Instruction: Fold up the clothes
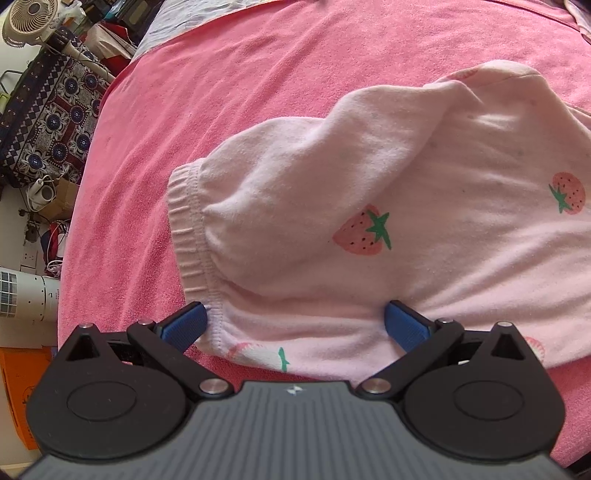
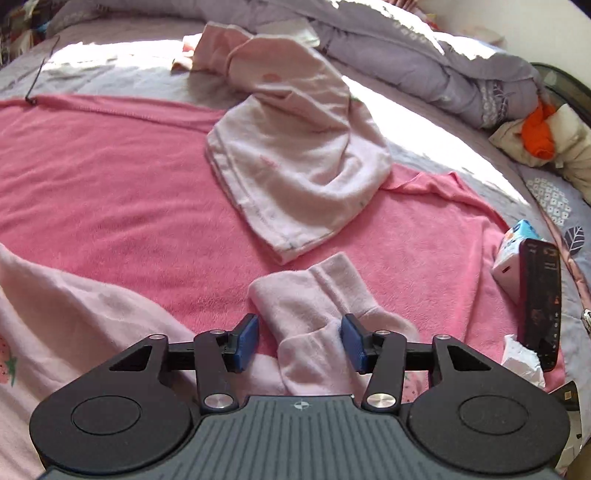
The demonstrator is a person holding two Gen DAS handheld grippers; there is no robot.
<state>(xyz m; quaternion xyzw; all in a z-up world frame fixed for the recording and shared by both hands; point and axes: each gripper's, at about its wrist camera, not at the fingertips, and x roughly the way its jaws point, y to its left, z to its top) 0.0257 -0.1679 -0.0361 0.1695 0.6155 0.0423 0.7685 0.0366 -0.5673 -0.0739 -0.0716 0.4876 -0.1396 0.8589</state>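
A pale pink top with strawberry prints (image 1: 369,206) lies on a pink blanket (image 1: 221,92). My left gripper (image 1: 295,321) stands wide open over the top's near edge. Its blue fingertips (image 1: 188,325) straddle the corner by the ribbed cuff (image 1: 188,229), with fabric between them but not pinched. In the right wrist view the same top (image 2: 55,314) shows at the lower left. One sleeve end (image 2: 314,306) lies between the fingers of my right gripper (image 2: 300,339), which is open; a gap shows beside the left pad.
A second pale pink garment (image 2: 295,158) lies crumpled further back on the blanket (image 2: 110,166). A grey duvet (image 2: 406,48) runs along the back, with an orange cloth (image 2: 539,129) at its right end. A dark phone (image 2: 541,295) leans on a small box (image 2: 513,251). A fan (image 1: 29,18) and patterned cloth (image 1: 51,122) stand off the bed.
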